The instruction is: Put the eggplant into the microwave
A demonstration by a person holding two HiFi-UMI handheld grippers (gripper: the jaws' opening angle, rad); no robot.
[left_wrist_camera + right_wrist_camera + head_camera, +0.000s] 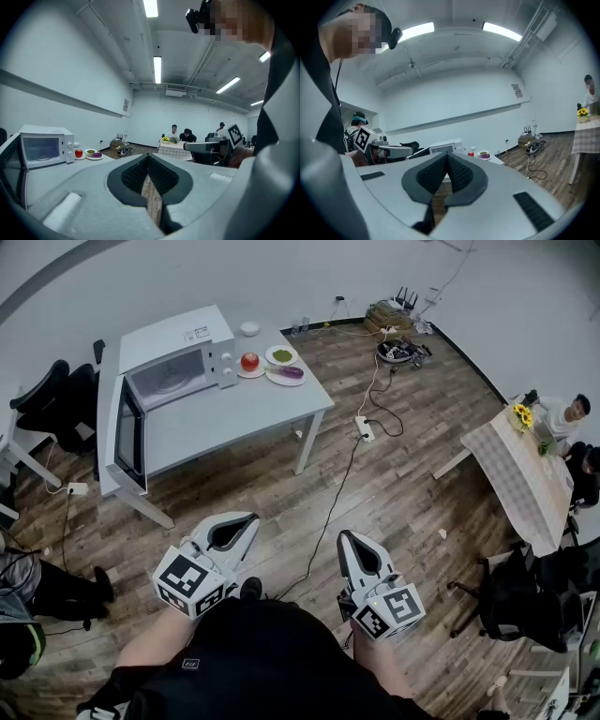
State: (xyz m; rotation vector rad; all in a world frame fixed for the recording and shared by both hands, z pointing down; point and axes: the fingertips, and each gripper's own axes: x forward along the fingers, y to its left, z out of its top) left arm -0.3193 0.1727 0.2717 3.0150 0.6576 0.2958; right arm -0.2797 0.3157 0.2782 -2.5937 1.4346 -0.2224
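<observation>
The purple eggplant [291, 373] lies on a white plate at the far right end of the white table [234, 418]. The white microwave [178, 367] stands at the table's left end with its door [128, 437] swung open. Both grippers are held low over the wooden floor, well short of the table. My left gripper [247, 519] is shut with nothing in it, and so is my right gripper [345, 537]. In the left gripper view the eggplant [96, 155] shows small beside the microwave [44, 147]. In the right gripper view the eggplant [484, 155] is far off.
A red apple [249, 361], a plate of greens [281, 355] and a small white bowl [249, 328] sit by the eggplant. A power strip [364, 427] and cables cross the floor. Office chairs [56, 395] stand left; a clothed table [525, 470] with seated people stands right.
</observation>
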